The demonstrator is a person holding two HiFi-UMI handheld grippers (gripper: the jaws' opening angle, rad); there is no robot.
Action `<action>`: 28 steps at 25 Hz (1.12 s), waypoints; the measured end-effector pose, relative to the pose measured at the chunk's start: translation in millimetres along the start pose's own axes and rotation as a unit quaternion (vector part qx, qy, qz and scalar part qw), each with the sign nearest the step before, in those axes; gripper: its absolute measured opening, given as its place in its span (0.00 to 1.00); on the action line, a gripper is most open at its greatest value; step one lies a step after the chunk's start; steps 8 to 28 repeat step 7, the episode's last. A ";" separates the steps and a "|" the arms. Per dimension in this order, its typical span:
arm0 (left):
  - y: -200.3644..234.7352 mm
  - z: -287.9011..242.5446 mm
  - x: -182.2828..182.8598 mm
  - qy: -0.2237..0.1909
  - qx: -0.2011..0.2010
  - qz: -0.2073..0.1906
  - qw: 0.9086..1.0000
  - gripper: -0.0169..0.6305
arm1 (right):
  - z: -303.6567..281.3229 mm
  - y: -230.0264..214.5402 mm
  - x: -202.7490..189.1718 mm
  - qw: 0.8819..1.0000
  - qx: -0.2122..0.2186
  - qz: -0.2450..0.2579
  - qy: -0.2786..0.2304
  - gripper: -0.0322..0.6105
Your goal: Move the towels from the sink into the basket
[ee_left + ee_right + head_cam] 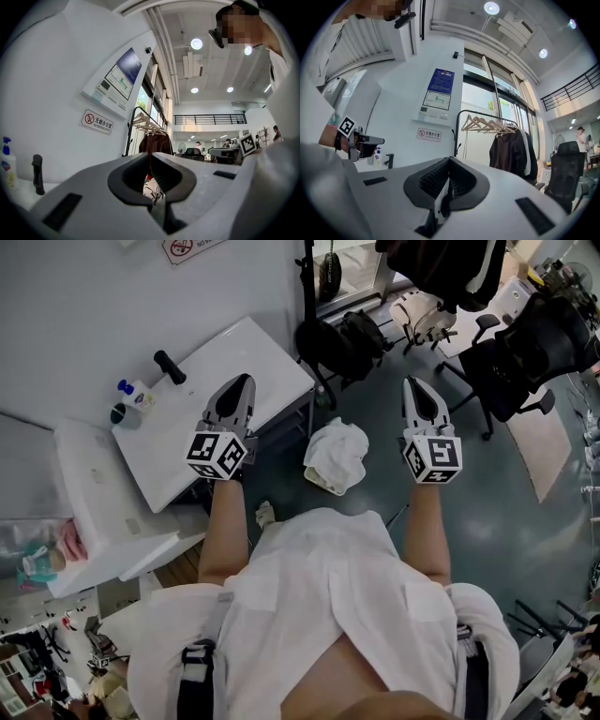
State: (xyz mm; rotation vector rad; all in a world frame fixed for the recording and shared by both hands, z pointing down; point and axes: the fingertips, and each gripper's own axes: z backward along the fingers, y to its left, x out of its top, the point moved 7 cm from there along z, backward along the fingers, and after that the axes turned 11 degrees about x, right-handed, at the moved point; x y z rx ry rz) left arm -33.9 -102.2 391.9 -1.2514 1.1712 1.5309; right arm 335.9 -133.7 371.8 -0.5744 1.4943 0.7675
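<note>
Grey-green floor (487,521) across most of the head view; white wall (51,70) filling the left of both gripper views. Against that wall, white sink unit (239,371), flat top only, basin not made out. Coat rack (487,123) with hangers and dark jackets recorded in both gripper views; from above, only its black post. Black office chairs (525,352) at upper right of the head view.

Towels (339,448): one crumpled white heap low on the floor, right of the sink unit and between the two forearms. Piled in a pale basket (322,484), only a stretch of rim showing at the heap's lower left. Seen in the head view alone, in neither gripper view.

Left gripper (246,381) raised over the near right corner of the sink unit. Right gripper (411,382) level with it over bare floor, well apart from the left. Both clenched tip to tip, nothing gripped. Confirmed in each gripper's own view, with only background through the hollow behind the tips. Each marker cube also caught in the opposite gripper's view.

Small items: black faucet (170,367) and blue-pump soap bottle (138,395) at the far end of the sink top. No-smoking sign (429,134) legible as a sign only from the gripper views — cropped at the head view's top edge.
</note>
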 end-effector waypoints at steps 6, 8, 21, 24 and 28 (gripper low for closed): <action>0.6 1.6 1.3 -0.001 0.001 0.000 1.000 0.07 | 0.0 2.8 0.3 1.000 0.001 0.002 0.001 0.09; 0.5 2.4 1.2 -0.001 0.001 0.000 1.000 0.07 | 0.2 4.0 0.5 1.000 0.001 0.003 0.001 0.09; 0.5 2.4 1.2 -0.001 0.001 0.000 1.000 0.07 | 0.2 4.0 0.5 1.000 0.001 0.003 0.001 0.09; 0.5 2.4 1.2 -0.001 0.001 0.000 1.000 0.07 | 0.2 4.0 0.5 1.000 0.001 0.003 0.001 0.09; 0.5 2.4 1.2 -0.001 0.001 0.000 1.000 0.07 | 0.2 4.0 0.5 1.000 0.001 0.003 0.001 0.09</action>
